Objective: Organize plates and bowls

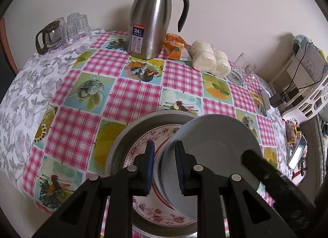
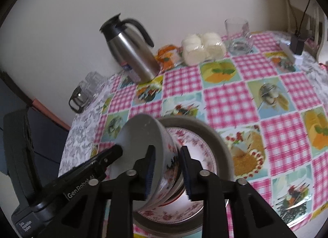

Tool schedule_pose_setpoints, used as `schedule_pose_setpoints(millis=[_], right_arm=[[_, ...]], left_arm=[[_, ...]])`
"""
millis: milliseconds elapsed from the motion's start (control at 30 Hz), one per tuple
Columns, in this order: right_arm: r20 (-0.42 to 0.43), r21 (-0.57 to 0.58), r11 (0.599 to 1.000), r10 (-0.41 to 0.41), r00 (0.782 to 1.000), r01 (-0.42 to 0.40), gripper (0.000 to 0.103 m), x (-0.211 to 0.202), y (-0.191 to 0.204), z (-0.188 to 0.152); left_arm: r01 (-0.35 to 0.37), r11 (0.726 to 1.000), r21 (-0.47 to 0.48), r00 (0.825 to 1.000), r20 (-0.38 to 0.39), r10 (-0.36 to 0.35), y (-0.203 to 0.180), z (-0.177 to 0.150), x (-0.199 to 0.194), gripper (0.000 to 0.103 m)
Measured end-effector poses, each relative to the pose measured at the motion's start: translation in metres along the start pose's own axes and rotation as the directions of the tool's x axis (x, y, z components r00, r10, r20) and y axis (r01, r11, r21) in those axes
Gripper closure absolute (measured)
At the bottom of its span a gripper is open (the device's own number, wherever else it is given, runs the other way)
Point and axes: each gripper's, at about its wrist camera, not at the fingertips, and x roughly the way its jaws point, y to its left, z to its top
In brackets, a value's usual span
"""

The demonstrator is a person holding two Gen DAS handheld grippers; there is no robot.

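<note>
A white bowl (image 1: 213, 145) with a floral outside (image 2: 141, 141) is held tilted on edge above a floral plate (image 1: 155, 213) that lies in a grey metal basin (image 1: 131, 133). My left gripper (image 1: 165, 166) straddles the bowl's rim, with a gap between the left pad and the wall. My right gripper (image 2: 167, 171) straddles the opposite rim, also with a gap on its right side. Each gripper shows in the other's view. More stacked bowls seem nested under the white one in the right wrist view.
A steel thermos jug (image 1: 151, 20) stands at the back of the checked tablecloth (image 1: 127, 94). Beside it lie an orange snack pack (image 1: 176, 48), wrapped white buns (image 1: 209, 57) and a glass mug (image 1: 242, 71). A glass teapot and cups (image 1: 61, 32) are back left. A white rack (image 1: 307, 86) is at right.
</note>
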Motion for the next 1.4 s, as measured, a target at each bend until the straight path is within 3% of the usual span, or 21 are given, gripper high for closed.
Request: schedule_pose_setpoints(millis=[267,333,400,467,700,767,833,933,1033,1100,1167,1233,1300,1400], right_arm=[[0.04,0.055,0.998,-0.009,0.999,0.007,0.063,-0.009,-0.018,0.007],[0.045,0.052,0.999,0.007,0.999,-0.01,0.069,-0.008,-0.018,0.007],[0.051,0.04,0.999,0.023,0.998,-0.025,0.085,-0.007,-0.016,0.006],[0.05,0.029,0.999,0.032,0.998,-0.034,0.09,-0.004,-0.013,0.005],[0.026,0.016,1.0,0.026,0.999,-0.027,0.093,0.003,-0.011,0.003],[0.026,0.009,1.0,0.022,0.999,-0.023,0.09,0.001,-0.01,0.003],[0.032,-0.003,1.0,0.004,0.999,-0.004,0.09,-0.002,-0.008,0.002],[0.049,-0.029,1.0,-0.007,0.999,0.009,0.089,-0.009,-0.005,0.001],[0.059,-0.06,0.997,-0.049,0.997,0.052,0.07,-0.014,-0.003,-0.003],[0.066,-0.074,0.994,-0.072,0.995,0.077,0.054,-0.017,-0.002,-0.007],[0.073,-0.077,0.993,-0.079,0.994,0.085,0.046,-0.02,-0.004,-0.01],[0.081,-0.078,0.993,-0.081,0.993,0.088,0.041,-0.025,-0.006,-0.015],[0.092,-0.08,0.992,-0.089,0.992,0.096,0.032,-0.028,-0.008,-0.02],[0.09,-0.09,0.99,-0.104,0.991,0.112,0.027,-0.029,-0.01,-0.028]], left_arm=[[-0.004,1.0,-0.001,1.0,0.002,0.004,-0.001,-0.001,-0.001,0.083],[-0.001,1.0,-0.002,1.0,0.004,0.001,-0.001,-0.001,-0.002,0.083],[0.002,1.0,-0.004,1.0,0.008,-0.002,-0.001,-0.001,-0.004,0.083],[0.007,1.0,-0.004,1.0,0.013,-0.007,-0.001,-0.001,-0.005,0.083],[0.02,1.0,-0.003,1.0,0.024,-0.019,-0.003,-0.001,-0.009,0.082],[0.031,1.0,-0.001,0.999,0.039,-0.031,-0.004,-0.002,-0.015,0.077],[0.031,0.999,0.004,0.998,0.056,-0.032,-0.004,-0.002,-0.021,0.057],[0.026,1.0,0.005,0.996,0.081,-0.026,-0.003,-0.005,-0.029,0.049],[-0.004,1.0,0.003,0.995,0.096,0.004,0.001,-0.009,-0.036,0.034],[-0.021,1.0,-0.003,0.995,0.102,0.021,0.004,-0.012,-0.038,0.032],[-0.038,0.999,-0.007,0.994,0.105,0.038,0.009,-0.016,-0.04,0.029],[-0.06,0.998,-0.006,0.992,0.11,0.061,0.013,-0.02,-0.041,0.017],[-0.077,0.997,-0.004,0.99,0.116,0.077,0.016,-0.025,-0.043,0.015],[-0.093,0.996,-0.001,0.989,0.119,0.092,0.021,-0.033,-0.045,0.013]])
